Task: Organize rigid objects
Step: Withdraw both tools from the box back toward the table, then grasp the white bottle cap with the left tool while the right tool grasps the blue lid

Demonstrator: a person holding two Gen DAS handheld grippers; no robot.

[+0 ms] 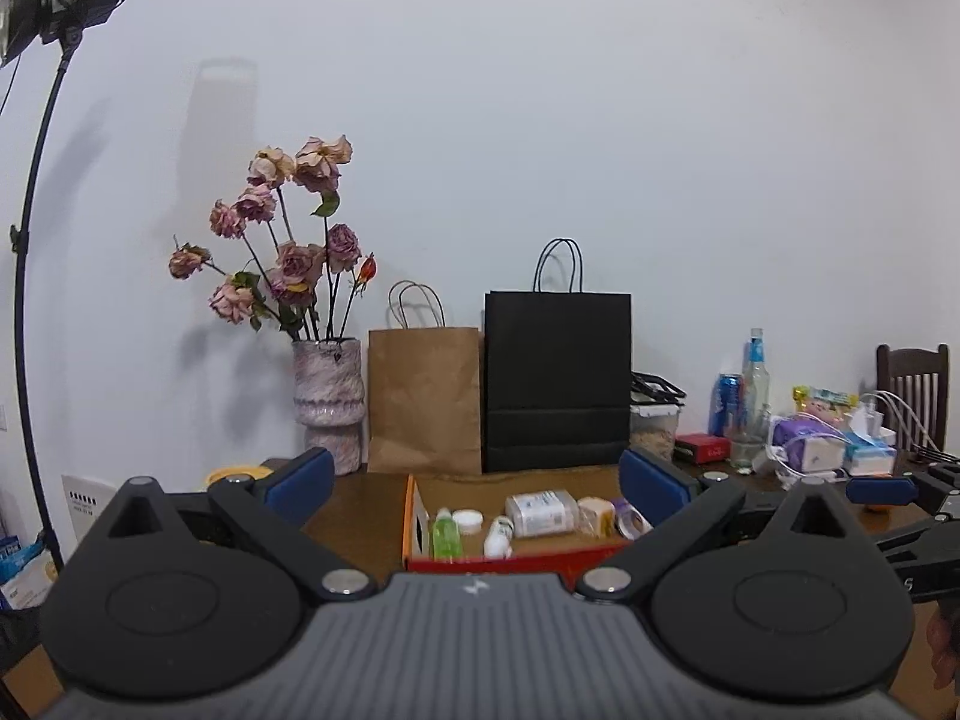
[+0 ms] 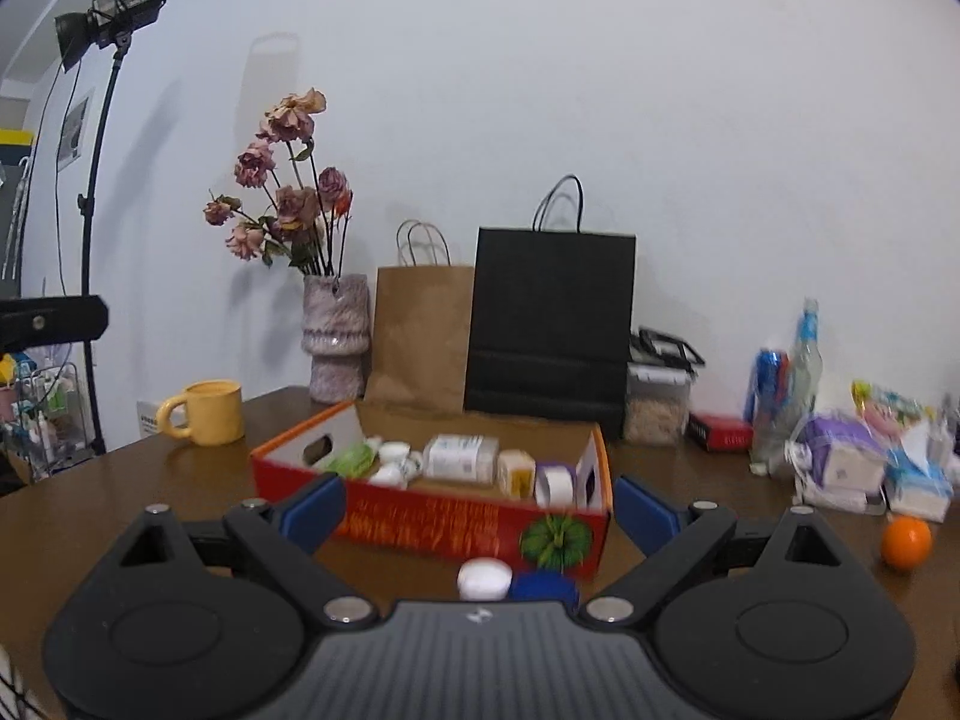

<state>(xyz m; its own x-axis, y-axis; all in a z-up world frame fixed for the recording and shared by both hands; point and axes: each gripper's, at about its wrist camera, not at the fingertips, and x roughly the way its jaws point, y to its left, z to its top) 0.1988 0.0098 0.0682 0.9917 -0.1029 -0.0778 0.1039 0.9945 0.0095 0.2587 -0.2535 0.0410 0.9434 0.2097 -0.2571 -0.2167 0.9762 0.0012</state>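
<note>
- I am looking across a brown wooden table [image 2: 120, 498] set against a plain white wall, with a studio lamp [image 2: 114, 6] on a stand at ten o'clock.
- Along the wall stand a vase of dried roses [image 2: 336, 330], a brown paper bag [image 2: 420, 336] and a black paper bag [image 2: 549, 324], side by side.
- A yellow mug [image 2: 207, 411] sits at nine o'clock of the box.
- The red cardboard box [image 2: 432, 525] lies straight ahead at twelve o'clock and holds a green bottle [image 1: 447, 534], a clear bottle [image 1: 540, 513] lying on its side, a small white bottle [image 1: 498, 537] and a few other small containers.
- My left gripper [image 1: 477, 483] hangs above the box's near edge, its blue pads spread wide and holding nothing.
- My right gripper [image 2: 480, 507] is likewise spread wide and empty, in front of the box.
- A white cap [image 2: 485, 579] and a blue lid [image 2: 546, 588] lie just before the box, close under the right gripper.
- An orange [image 2: 906, 542] rests at three o'clock, near a clutter of packets and bottles.
</note>
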